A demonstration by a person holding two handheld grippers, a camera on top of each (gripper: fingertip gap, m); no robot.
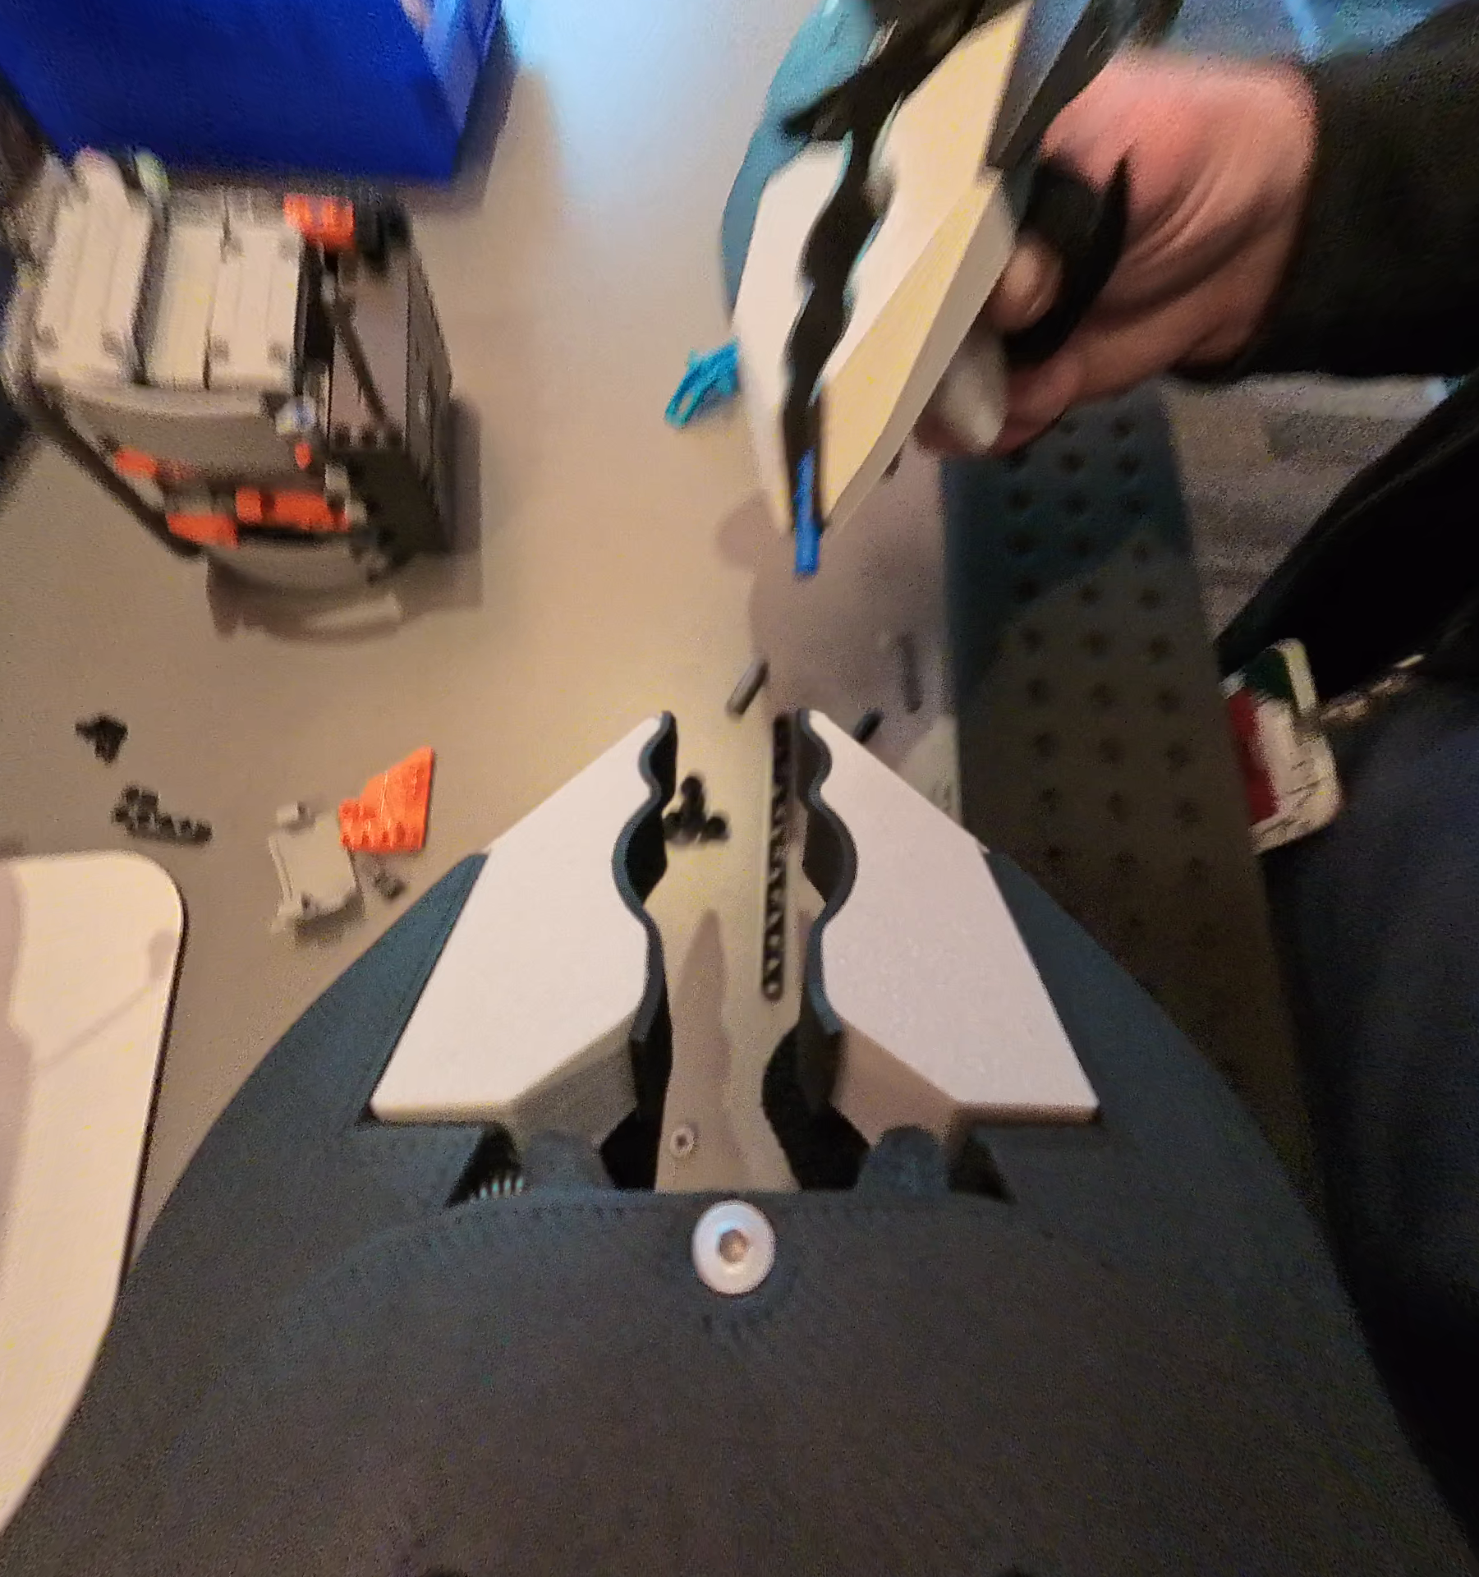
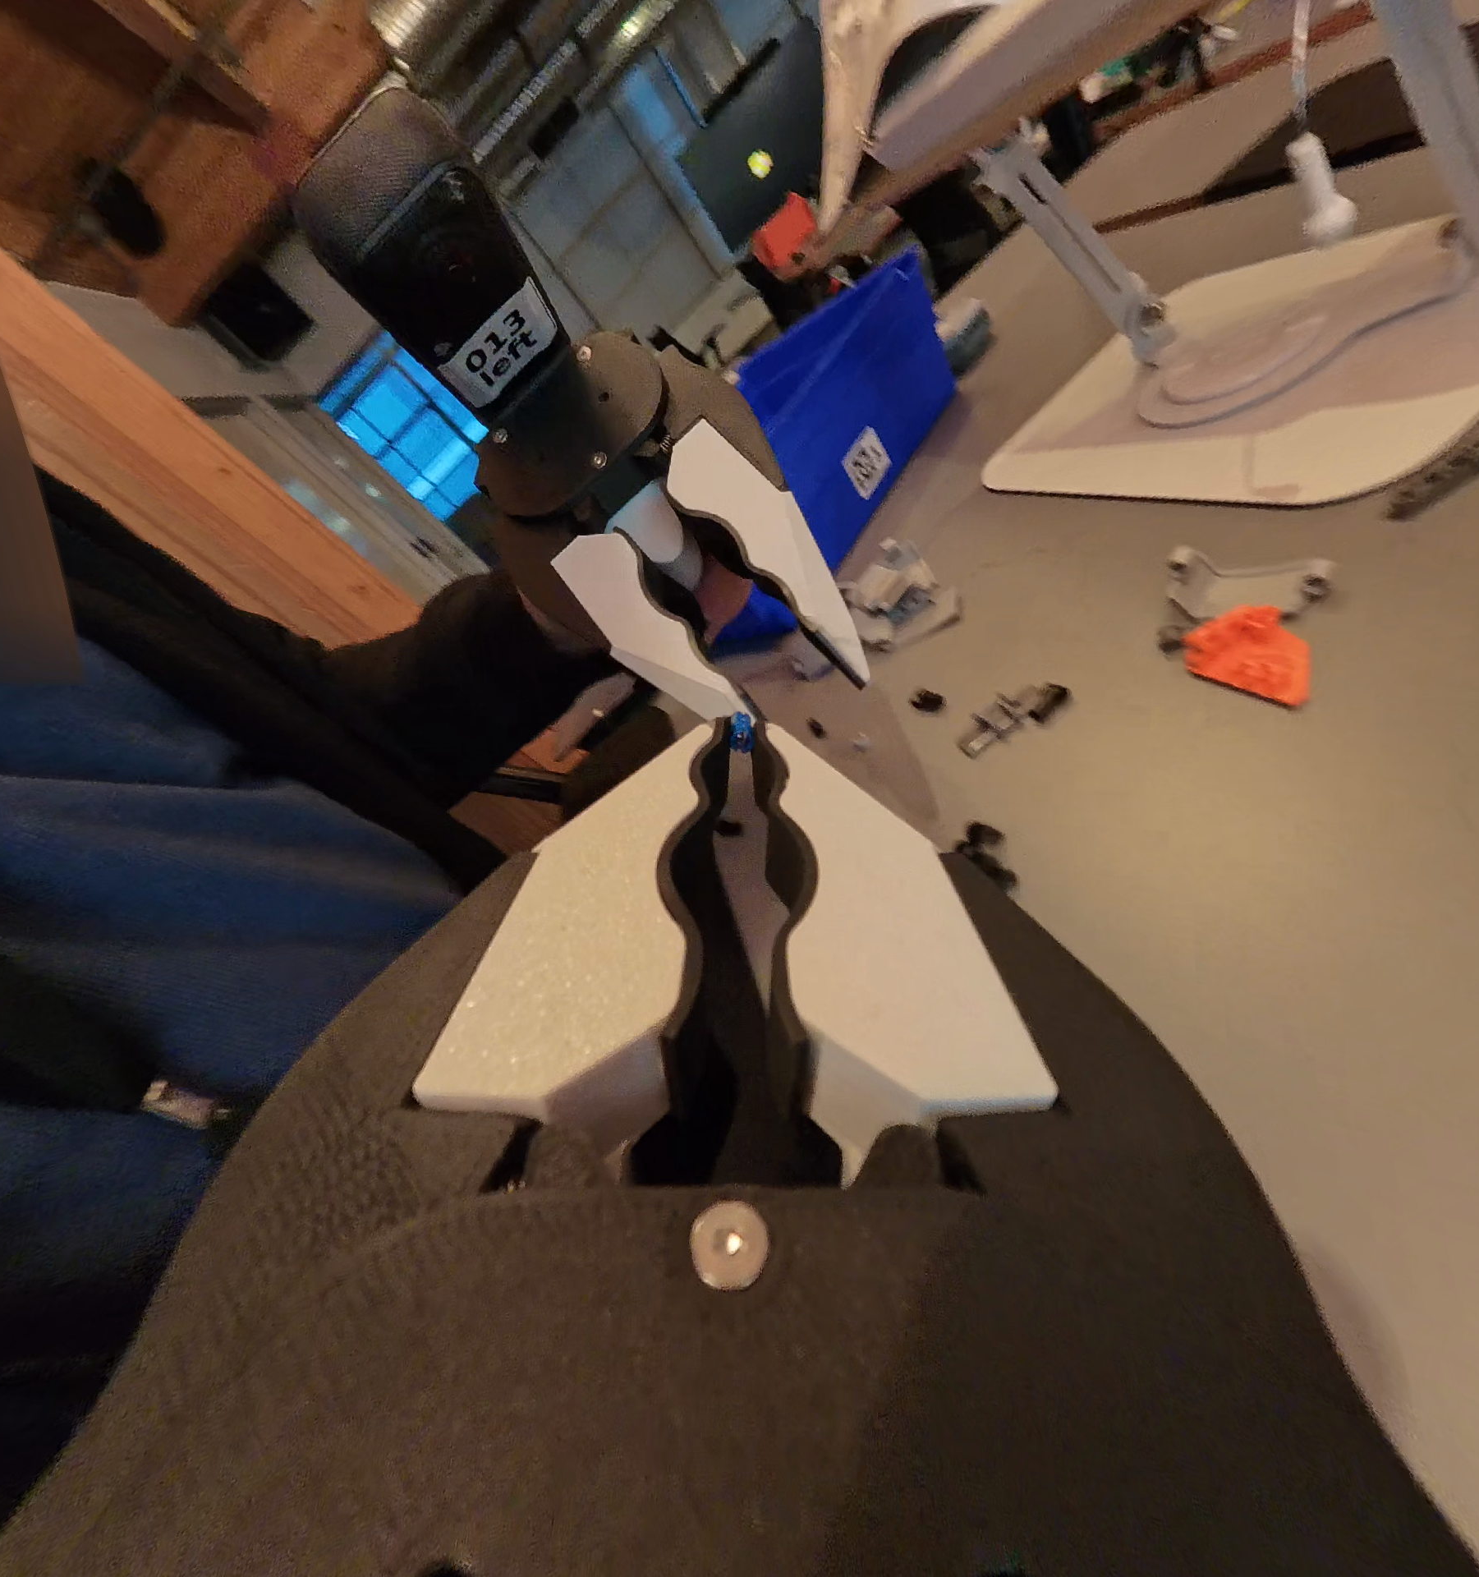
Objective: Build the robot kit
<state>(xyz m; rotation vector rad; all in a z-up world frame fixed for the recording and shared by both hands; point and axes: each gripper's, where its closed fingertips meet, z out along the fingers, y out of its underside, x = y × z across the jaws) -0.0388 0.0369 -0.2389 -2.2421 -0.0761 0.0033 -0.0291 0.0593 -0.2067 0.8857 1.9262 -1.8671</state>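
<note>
My right gripper (image 2: pixel 740 725) is shut on a small blue pin (image 2: pixel 741 741) at its fingertips. In the left wrist view, a hand holds this gripper (image 1: pixel 812 499) tilted down above the table, with the blue pin (image 1: pixel 806 533) sticking out below. My left gripper (image 1: pixel 736 725) is open and empty, low over the grey table (image 1: pixel 599 478). A black perforated beam (image 1: pixel 777 862) and small black pins (image 1: pixel 695 811) lie between its fingers. In the right wrist view, the left gripper (image 2: pixel 795 693) hangs open just beyond the blue pin.
A grey, black and orange brick model (image 1: pixel 232 375) stands far left by a blue bin (image 1: pixel 232 77). An orange plate (image 1: pixel 390 802), a grey part (image 1: pixel 313 879), loose black pins (image 1: pixel 155 815) and a turquoise piece (image 1: pixel 701 380) lie about. A white lamp base (image 2: pixel 1273 401) and a dark perforated mat (image 1: pixel 1085 683) flank them. Across from one pair of fingers to the other is roughly 4 cm.
</note>
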